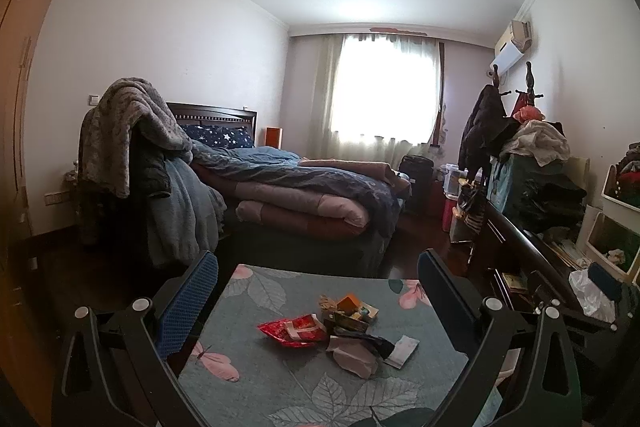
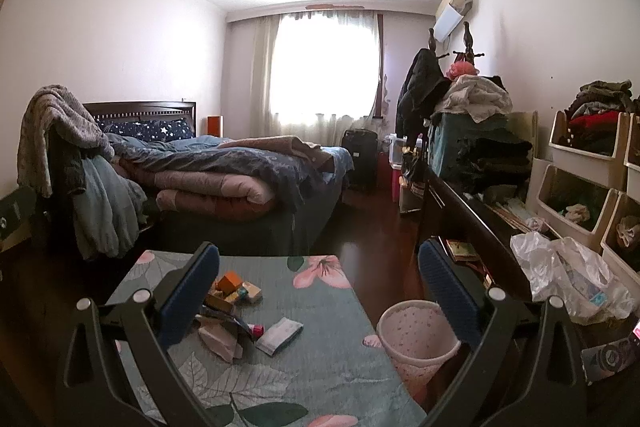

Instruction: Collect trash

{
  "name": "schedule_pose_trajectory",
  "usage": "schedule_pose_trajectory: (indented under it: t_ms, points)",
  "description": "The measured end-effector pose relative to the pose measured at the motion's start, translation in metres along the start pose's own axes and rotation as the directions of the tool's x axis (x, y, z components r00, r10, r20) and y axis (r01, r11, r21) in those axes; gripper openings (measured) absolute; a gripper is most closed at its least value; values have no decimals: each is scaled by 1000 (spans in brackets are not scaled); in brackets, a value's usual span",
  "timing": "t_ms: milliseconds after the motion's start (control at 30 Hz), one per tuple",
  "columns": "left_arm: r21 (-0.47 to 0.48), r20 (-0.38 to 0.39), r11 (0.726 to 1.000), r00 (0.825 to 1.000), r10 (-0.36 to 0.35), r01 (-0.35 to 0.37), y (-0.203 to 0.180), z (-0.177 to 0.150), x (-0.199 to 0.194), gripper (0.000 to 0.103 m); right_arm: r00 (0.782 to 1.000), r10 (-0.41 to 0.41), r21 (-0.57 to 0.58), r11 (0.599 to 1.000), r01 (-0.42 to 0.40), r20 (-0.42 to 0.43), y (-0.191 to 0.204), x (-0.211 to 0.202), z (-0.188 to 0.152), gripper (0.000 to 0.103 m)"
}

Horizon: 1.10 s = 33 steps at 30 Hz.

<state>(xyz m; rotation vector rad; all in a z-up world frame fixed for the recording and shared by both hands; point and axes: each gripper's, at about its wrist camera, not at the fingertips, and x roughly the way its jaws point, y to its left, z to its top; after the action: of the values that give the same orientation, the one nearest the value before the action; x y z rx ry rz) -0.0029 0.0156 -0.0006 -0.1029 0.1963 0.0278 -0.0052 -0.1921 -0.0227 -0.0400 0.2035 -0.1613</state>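
Left wrist view: the left gripper (image 1: 318,301) is held spread wide and empty above the surface (image 1: 280,379); the trash (image 1: 340,327) is heaped near the middle, a red wrapper (image 1: 290,331) at its left edge; the right gripper (image 2: 318,291) is likewise spread with nothing between its fingers; the pink bin (image 2: 416,335) is seen just beside the surface's right edge; a loose outer piece is best pinched first, then carried over the bin before release.

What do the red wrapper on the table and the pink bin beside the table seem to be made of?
Red wrapper: probably glossy foil or plastic film; it is crinkled and shows bright glints.
Pink bin: likely thin plastic, its wall dotted with many small marks, perhaps holes; too blurred to be sure.
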Motion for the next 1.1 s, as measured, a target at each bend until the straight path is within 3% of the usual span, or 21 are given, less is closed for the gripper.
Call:
schedule_pose_trajectory:
  t_ms: [1100]
  points:
    - [-3,-16,1000,1000,15,-15,-4,2,7,99,1000,-4,14,1000,4,-2,-10,2,-1,100]
